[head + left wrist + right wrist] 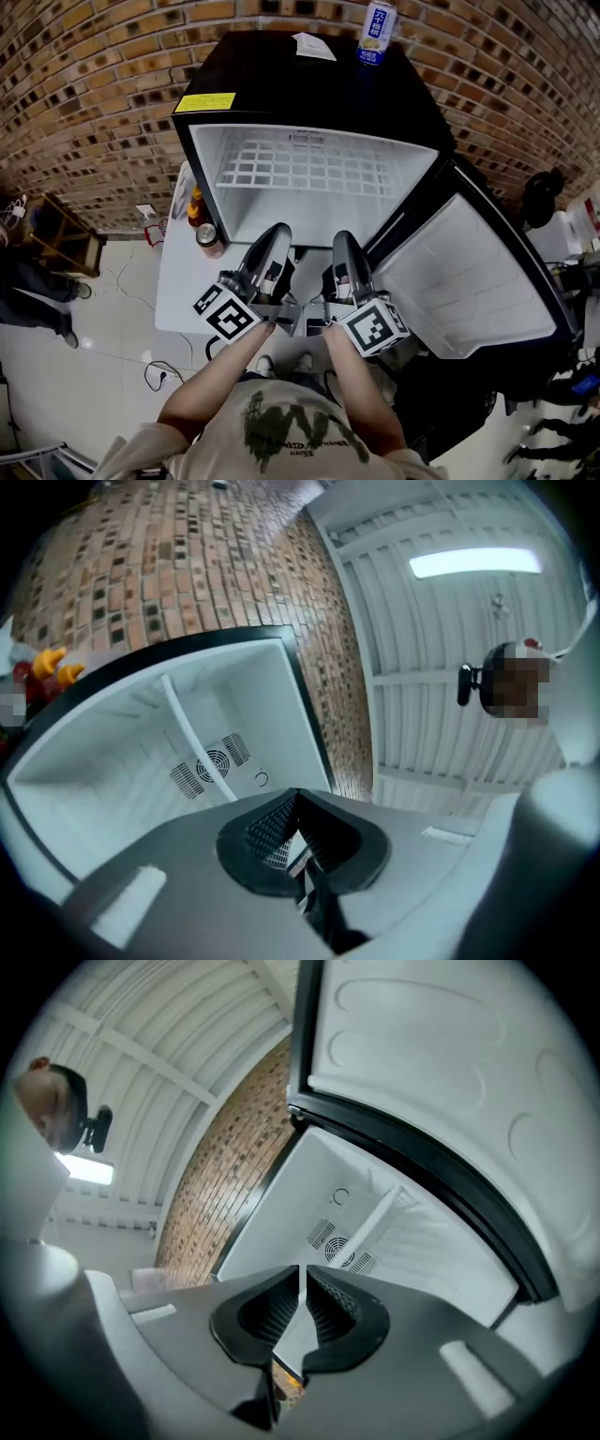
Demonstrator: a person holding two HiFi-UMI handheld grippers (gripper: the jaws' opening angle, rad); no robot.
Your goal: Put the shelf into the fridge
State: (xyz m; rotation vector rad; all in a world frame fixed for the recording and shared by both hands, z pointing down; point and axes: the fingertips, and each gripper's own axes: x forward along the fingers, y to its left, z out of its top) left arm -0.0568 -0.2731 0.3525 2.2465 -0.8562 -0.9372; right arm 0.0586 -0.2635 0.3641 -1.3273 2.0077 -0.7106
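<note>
Shelf (305, 171) level inside the open black fridge (281, 89)

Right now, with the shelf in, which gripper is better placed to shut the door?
Right. The door hangs open on that side, and the right gripper, jaws closing on nothing, is beside its inner edge. The left gripper is farther from it.

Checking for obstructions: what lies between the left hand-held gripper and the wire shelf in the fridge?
Nothing stands there: the head view shows only bare white interior of the fridge between the left hand-held gripper and the shelf.
</note>
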